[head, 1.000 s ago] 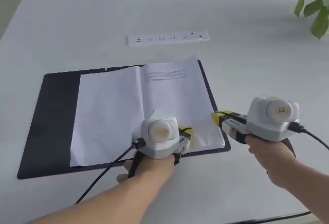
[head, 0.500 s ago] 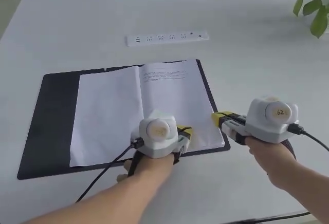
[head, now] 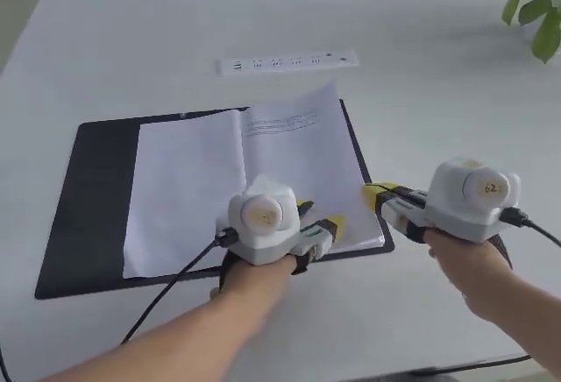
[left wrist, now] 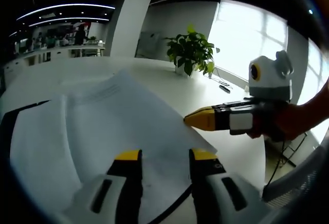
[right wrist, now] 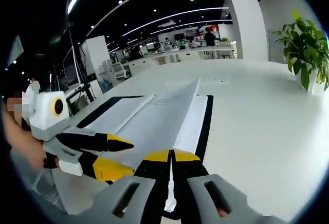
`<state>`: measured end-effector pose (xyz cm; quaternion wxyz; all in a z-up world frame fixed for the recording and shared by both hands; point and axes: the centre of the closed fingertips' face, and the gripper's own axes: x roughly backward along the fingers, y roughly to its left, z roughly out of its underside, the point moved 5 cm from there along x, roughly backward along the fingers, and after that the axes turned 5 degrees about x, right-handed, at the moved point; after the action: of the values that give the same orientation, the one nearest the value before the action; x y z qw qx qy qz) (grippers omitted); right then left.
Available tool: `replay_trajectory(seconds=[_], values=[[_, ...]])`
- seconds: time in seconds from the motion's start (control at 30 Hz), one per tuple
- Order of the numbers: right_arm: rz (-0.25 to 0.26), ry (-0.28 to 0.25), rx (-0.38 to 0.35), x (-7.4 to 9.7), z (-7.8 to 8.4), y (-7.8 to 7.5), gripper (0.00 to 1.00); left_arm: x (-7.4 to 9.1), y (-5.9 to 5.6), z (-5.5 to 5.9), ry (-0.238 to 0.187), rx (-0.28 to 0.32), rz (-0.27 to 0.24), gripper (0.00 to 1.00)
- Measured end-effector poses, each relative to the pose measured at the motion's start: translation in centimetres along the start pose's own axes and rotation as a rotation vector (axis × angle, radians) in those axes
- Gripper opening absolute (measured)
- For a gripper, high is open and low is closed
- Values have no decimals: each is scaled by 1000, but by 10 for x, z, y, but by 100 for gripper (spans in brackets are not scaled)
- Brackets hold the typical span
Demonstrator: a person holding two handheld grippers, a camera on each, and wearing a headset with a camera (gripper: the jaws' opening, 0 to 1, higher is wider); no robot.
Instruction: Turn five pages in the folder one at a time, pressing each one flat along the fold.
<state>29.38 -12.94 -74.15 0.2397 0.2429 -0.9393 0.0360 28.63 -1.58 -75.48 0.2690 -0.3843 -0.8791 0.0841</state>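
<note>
A black folder [head: 88, 207] lies open on the white table, with white sheets on both sides of the fold. My right gripper [head: 375, 194] [right wrist: 171, 157] is shut on the outer edge of the right page [head: 298, 154] [right wrist: 159, 113], whose far corner curls up off the stack. My left gripper [head: 320, 220] [left wrist: 165, 156] hovers open over the near part of that page [left wrist: 103, 116], with nothing between its jaws. In the left gripper view the right gripper [left wrist: 193, 119] comes in from the right. In the right gripper view the left gripper [right wrist: 131, 158] stands at the left with its jaws apart.
A white power strip [head: 287, 62] lies on the table beyond the folder. A potted plant [head: 535, 5] [left wrist: 190, 52] [right wrist: 308, 49] stands at the far right. Cables trail from both grippers towards the near table edge.
The far right corner of the right page has lifted off the stack. The left gripper has shifted slightly and its jaws now show apart. The right gripper has barely moved.
</note>
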Motion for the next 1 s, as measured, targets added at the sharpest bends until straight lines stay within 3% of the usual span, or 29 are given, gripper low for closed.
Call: replay_trajectory(seconds=[0.03,0.07,0.1,0.17,0.3,0.4,0.47,0.53,0.57,0.63,0.67,1.0], values=[[-8,11,13,0,0,2,0,2,0,-2,-12,0,7,37],[11,34,76,0,0,2,0,4,0,-2,-13,-1,9,37],[30,18,126,0,-4,1,0,7,1,-2,-9,1,4,37],[2,5,118,0,-8,10,0,12,0,-3,-20,3,4,37],[-5,-49,155,3,-20,16,0,20,1,-7,-35,8,0,37],[-9,-58,148,4,-24,18,0,30,3,-11,-55,9,-1,38],[-35,-84,136,7,-30,23,0,35,6,-12,-57,12,-4,39],[-63,-100,201,10,-37,32,0,43,10,-15,-77,27,-13,40],[-75,-97,201,10,-37,37,0,46,12,-15,-78,31,-17,40],[-99,-38,283,7,-33,44,0,53,17,-14,-87,39,-23,40],[-127,-49,286,6,-34,50,0,57,21,-13,-84,40,-33,40],[-220,-173,19,3,-68,81,0,105,43,-21,-139,68,-86,40]])
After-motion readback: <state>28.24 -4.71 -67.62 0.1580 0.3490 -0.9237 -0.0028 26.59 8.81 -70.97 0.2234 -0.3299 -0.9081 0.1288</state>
